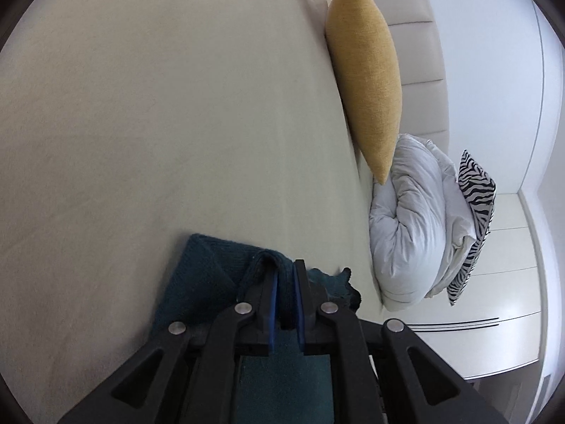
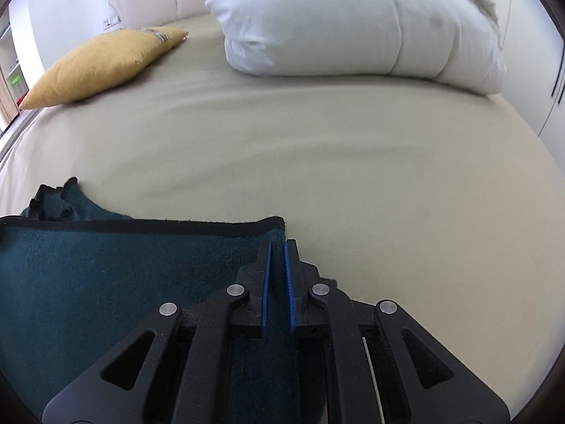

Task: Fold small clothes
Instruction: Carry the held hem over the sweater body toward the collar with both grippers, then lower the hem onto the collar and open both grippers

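A dark teal knitted garment (image 1: 197, 275) lies on the beige bed sheet (image 1: 141, 123) at the bottom of the left wrist view. My left gripper (image 1: 285, 268) is shut on a bunched fold of it, which stands up between the blue pads. In the right wrist view the same garment (image 2: 106, 275) spreads flat to the left, its dark hem running across the sheet (image 2: 317, 159). My right gripper (image 2: 278, 245) is shut on the garment's right corner, with cloth caught between its pads. A ruffled part of the garment pokes out at the far left.
A yellow cushion (image 1: 367, 77) (image 2: 102, 63) leans at the padded headboard (image 1: 416, 70). A rolled white duvet (image 1: 413, 219) (image 2: 335, 21) lies beside it, with a zebra-print cushion (image 1: 475, 190) behind. White cupboards (image 1: 512, 265) stand past the bed's edge.
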`<state>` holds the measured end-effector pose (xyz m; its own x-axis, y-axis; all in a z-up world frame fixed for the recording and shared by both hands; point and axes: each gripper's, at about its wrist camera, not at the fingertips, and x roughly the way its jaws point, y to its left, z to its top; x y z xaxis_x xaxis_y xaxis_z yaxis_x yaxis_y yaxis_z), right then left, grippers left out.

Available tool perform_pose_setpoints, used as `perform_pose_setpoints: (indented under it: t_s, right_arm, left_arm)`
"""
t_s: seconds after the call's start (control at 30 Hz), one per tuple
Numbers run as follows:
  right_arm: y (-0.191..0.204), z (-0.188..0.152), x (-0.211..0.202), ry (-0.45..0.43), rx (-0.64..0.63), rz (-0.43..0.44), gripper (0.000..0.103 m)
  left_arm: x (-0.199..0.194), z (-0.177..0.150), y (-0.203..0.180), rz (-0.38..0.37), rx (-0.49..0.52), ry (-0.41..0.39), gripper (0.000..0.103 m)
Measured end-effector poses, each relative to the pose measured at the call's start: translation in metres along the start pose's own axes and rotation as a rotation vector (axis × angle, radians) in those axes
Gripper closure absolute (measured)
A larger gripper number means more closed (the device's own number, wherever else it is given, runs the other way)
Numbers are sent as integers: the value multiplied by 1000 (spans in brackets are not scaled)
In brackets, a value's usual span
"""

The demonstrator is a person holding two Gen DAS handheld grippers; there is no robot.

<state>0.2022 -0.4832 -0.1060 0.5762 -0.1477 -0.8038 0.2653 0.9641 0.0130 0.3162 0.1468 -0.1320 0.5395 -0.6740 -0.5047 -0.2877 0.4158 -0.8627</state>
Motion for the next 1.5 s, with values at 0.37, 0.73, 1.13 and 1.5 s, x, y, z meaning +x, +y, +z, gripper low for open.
perform_pose_setpoints:
  t_s: [0.37, 0.73, 1.13, 1.5]
  right_arm:
    - [-14, -10, -55, -133, 77, 61, 48]
    - [-21, -78, -101, -133, 151, 112, 49]
    - [-34, -131, -103, -7, 154, 146, 51]
    - [-20, -147, -119, 9, 68, 116, 67]
  left_arm:
    - [-67, -23, -28, 55, 180, -124, 39]
    - [-56, -105, -28, 281, 492, -40, 55]
    - [-68, -125, -12, 291, 506, -18, 97]
    - [-78, -142, 10, 255, 486, -38, 97]
